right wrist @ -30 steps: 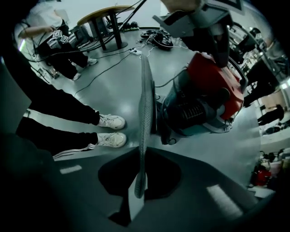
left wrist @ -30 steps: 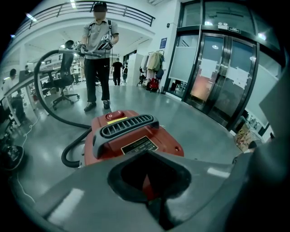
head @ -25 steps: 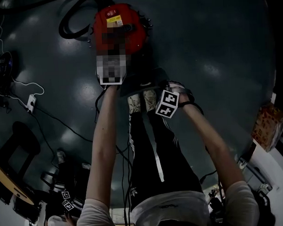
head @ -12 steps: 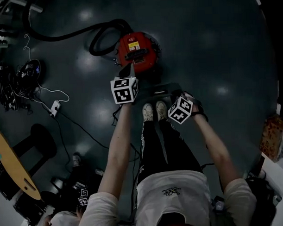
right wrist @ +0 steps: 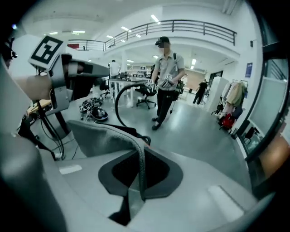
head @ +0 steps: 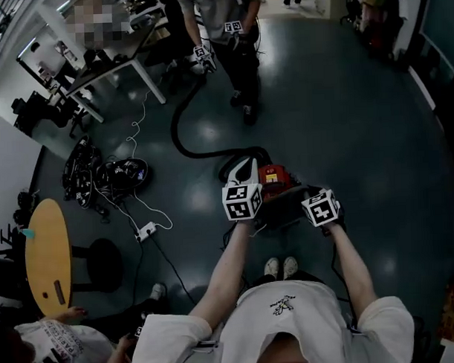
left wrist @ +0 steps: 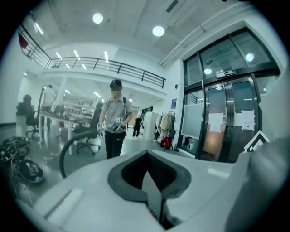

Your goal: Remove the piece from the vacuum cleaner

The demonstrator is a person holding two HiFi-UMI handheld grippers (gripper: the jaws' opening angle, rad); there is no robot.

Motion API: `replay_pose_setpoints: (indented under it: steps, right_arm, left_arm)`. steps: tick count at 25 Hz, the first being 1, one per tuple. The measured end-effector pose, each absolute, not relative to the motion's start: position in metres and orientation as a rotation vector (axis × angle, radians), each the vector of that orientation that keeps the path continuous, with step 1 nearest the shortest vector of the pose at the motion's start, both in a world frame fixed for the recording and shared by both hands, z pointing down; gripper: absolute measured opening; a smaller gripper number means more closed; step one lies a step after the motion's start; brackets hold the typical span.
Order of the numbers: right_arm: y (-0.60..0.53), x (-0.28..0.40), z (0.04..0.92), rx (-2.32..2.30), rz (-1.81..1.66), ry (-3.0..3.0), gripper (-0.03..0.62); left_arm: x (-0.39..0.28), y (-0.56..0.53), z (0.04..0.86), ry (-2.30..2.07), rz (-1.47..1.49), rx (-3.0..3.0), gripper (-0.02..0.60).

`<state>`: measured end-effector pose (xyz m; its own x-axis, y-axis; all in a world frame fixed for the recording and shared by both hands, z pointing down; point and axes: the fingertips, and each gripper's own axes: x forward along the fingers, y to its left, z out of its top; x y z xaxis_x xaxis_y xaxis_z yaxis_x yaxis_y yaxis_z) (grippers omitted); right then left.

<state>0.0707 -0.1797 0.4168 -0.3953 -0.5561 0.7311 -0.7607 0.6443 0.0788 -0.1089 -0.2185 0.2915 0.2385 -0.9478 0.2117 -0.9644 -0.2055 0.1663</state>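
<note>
L gripper (left wrist: 153, 199) and R gripper (right wrist: 136, 181) each pinch shut on an edge of the piece (right wrist: 102, 136), a thin grey panel held betw. them, over the red vacuum cleaner (head: 274, 175). Prob. light, a bit flexible; edge grips suit it, keep both level. Beyond, its hose (head: 182, 138) runs to a person (head: 233, 35).

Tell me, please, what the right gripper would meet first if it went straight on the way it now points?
Its jaws are shut on the grey piece; past that, the right gripper aims over floor at the standing person, with the hose loop close beside. Depth is unclear.
</note>
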Motion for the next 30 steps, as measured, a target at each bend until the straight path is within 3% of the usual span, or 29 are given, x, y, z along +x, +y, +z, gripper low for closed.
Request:
replay_pose_setpoints:
  steps: [7, 16, 30]
  right_arm:
    - [-0.236, 0.039, 0.296, 1.237, 0.287, -2.322, 0.037]
    - [-0.252, 0.020, 0.203, 1.385, 0.238, -2.506, 0.037]
    - [-0.228, 0.027, 0.196, 1.439, 0.264, -2.583, 0.035]
  left_arm:
    - [-0.132, -0.212, 0.178, -1.990, -0.047, 2.364, 0.001]
    - [-0.131, -0.198, 0.139, -2.105, -0.120, 2.398, 0.000]
    - [-0.120, -0.184, 0.144, -2.123, -0.159, 2.398, 0.002]
